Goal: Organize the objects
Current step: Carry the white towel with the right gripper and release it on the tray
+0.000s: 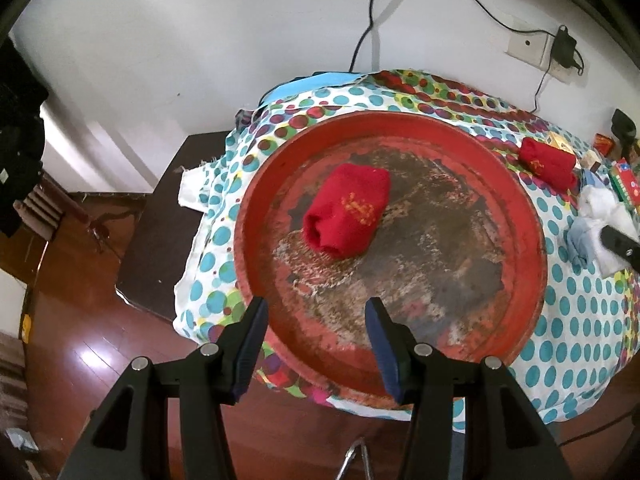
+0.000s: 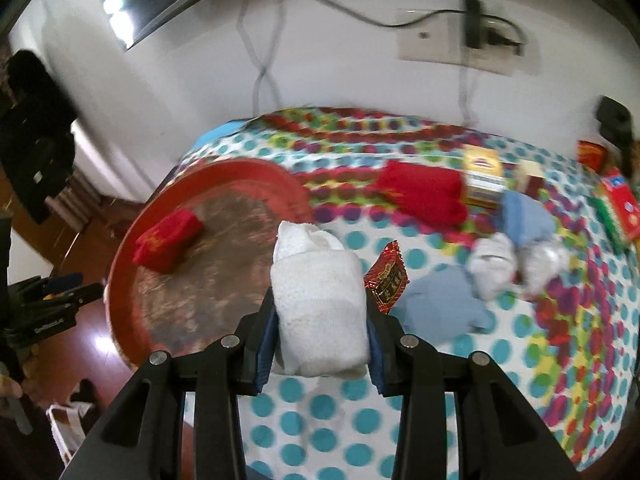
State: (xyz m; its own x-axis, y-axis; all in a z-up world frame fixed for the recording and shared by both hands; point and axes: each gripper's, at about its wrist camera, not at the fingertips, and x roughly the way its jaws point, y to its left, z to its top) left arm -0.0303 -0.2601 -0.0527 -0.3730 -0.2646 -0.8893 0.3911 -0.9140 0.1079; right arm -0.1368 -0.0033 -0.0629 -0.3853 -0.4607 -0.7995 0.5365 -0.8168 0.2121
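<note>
A round red tray (image 1: 528,216) lies on the dotted tablecloth (image 1: 576,320). One rolled red sock (image 1: 346,216) lies in the tray; it also shows in the right wrist view (image 2: 168,242). A second red sock roll (image 1: 548,162) lies on the cloth beyond the tray (image 2: 422,192). My left gripper (image 1: 316,320) is open and empty above the tray's near rim. My right gripper (image 2: 320,312) is shut on a rolled white sock (image 2: 320,300), held above the cloth just right of the tray (image 2: 120,264).
On the cloth right of the tray lie a red candy packet (image 2: 388,280), blue socks (image 2: 444,312), white sock rolls (image 2: 494,268), small boxes (image 2: 484,180) and a card pack (image 2: 618,208). The wall with cables and a socket (image 1: 528,46) stands behind. Wooden floor (image 1: 80,320) lies left.
</note>
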